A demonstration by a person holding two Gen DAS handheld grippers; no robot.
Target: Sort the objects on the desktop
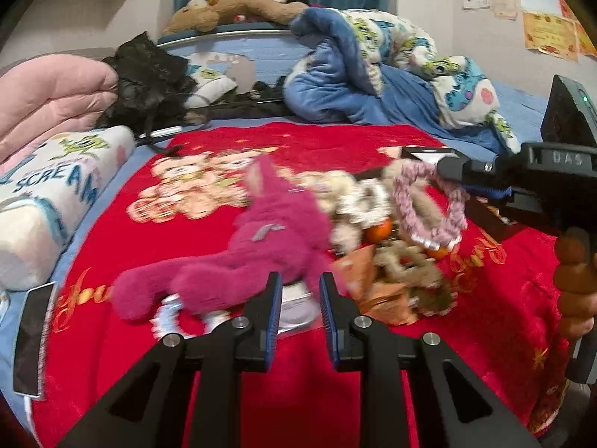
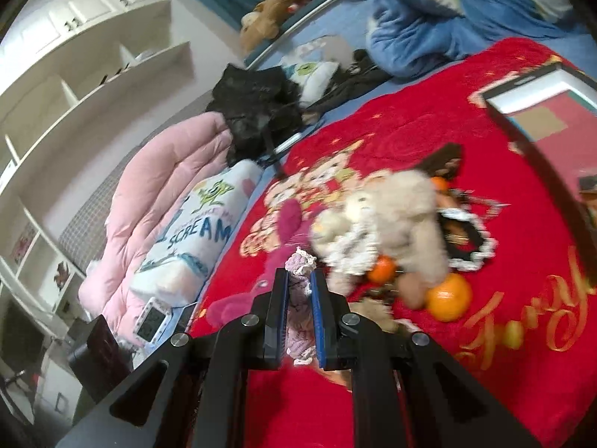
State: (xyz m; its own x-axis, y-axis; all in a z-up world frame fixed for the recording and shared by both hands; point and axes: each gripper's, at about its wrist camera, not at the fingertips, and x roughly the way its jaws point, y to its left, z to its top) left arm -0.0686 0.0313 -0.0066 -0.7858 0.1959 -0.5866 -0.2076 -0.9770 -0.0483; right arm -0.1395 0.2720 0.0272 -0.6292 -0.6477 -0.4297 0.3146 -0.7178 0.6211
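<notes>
**Pink crochet piece clamped over a crowded red blanket**

Holding a pink-and-white crocheted loop [image 2: 300, 298], the right gripper [image 2: 299, 283] has its jaws clenched on the yarn, which bunches up between the blue pads and pokes out above them. From the left wrist view the same loop [image 1: 429, 201] hangs off the right gripper's nose above the pile.

The left gripper [image 1: 298, 298] has its jaws drawn close together, with a gap left; something pale and blurred sits beyond that gap, and I cannot tell whether it is gripped.

On the red printed blanket [image 1: 224, 373] lie a magenta plush rabbit [image 1: 261, 246], a cream fluffy plush toy [image 2: 395, 220], and a round orange fruit [image 2: 447, 296], all near each other.

The loop dangles near the heap, so it could snag the cream toy and drag it along. Soft yarn may also slip from a narrow pinch. The orange could roll if the pile is nudged.
</notes>
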